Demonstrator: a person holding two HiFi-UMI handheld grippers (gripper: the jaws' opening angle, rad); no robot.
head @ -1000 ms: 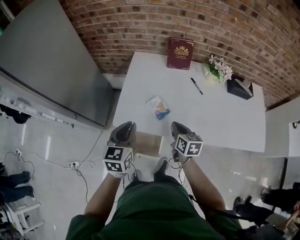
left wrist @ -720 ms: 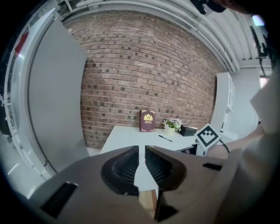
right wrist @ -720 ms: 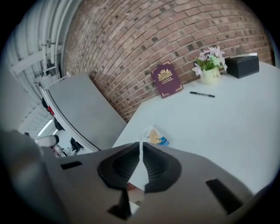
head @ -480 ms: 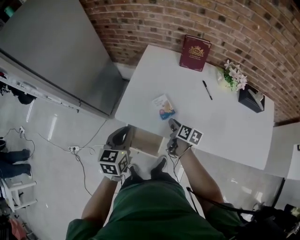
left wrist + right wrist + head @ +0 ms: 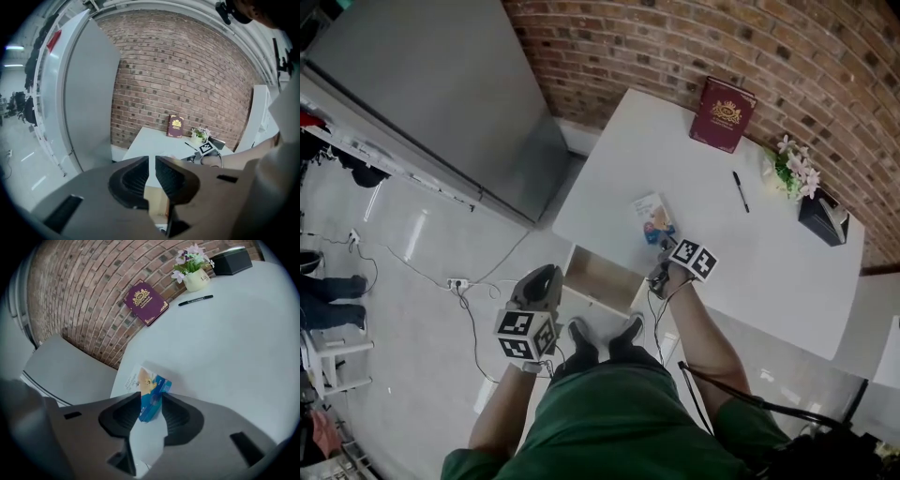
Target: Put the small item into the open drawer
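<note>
Seemingly loose, packet [image 5: 151, 385] lies outside the drawer [image 5: 598, 279] between right gripper's [image 5: 151, 403] just-opened jaws; left gripper [image 5: 152, 163] closed.

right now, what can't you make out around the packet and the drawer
- Open drawer: in the head view its back runs under the table edge; in the left gripper view the left gripper's tongs mostly cover it.
- Packet print: too small in the head view. In the right gripper view the right gripper's tongs, which have just been opening around it, hide its lower end; contact unclear.
- Maroon book title: too small.
</note>
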